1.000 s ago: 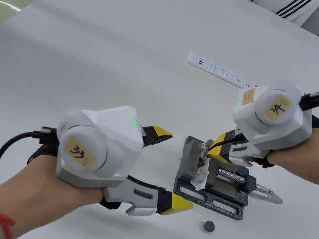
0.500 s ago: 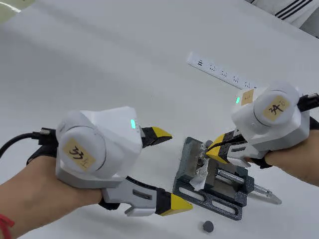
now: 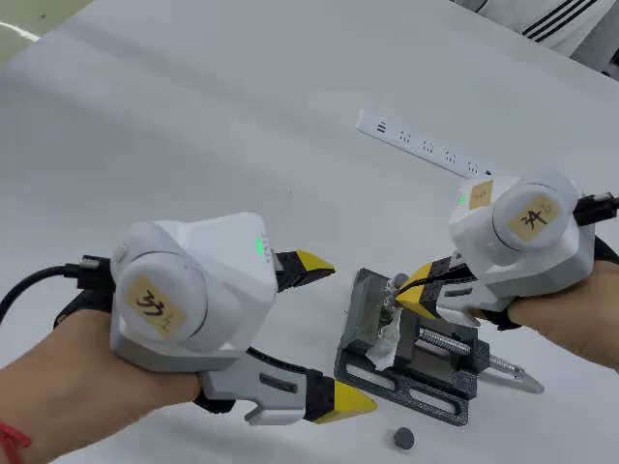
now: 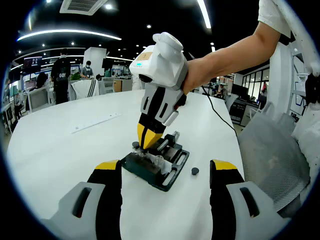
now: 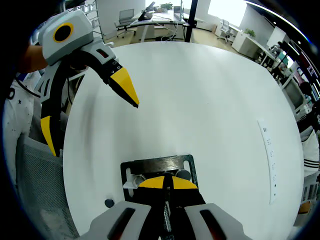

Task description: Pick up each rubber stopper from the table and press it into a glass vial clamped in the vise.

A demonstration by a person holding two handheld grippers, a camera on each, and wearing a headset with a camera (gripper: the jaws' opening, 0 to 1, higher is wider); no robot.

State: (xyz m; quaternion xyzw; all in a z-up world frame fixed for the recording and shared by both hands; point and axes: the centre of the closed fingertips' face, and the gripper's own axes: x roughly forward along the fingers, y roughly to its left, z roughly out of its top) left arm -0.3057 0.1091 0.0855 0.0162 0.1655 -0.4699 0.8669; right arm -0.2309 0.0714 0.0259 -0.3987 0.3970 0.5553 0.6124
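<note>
A dark metal vise (image 3: 426, 389) stands on the white table with glass vials (image 3: 387, 340) clamped in it. My right gripper (image 3: 414, 290) is shut, its yellow tips pressed down at the vise's far end (image 5: 150, 165); what lies under them is hidden. In the left gripper view the right gripper (image 4: 148, 140) comes down beside a vial capped with a grey stopper (image 4: 135, 145). One loose rubber stopper (image 3: 404, 439) lies on the table just in front of the vise. My left gripper (image 3: 331, 332) hovers left of the vise, wide open and holding nothing.
A white power strip (image 3: 426, 150) lies on the table beyond the vise. The vise's screw handle (image 3: 503, 365) sticks out to the right under my right hand. A black cable (image 3: 29, 285) trails from the left gripper.
The head camera has shifted a little. Both grippers and the loose stopper keep their places by the vise.
</note>
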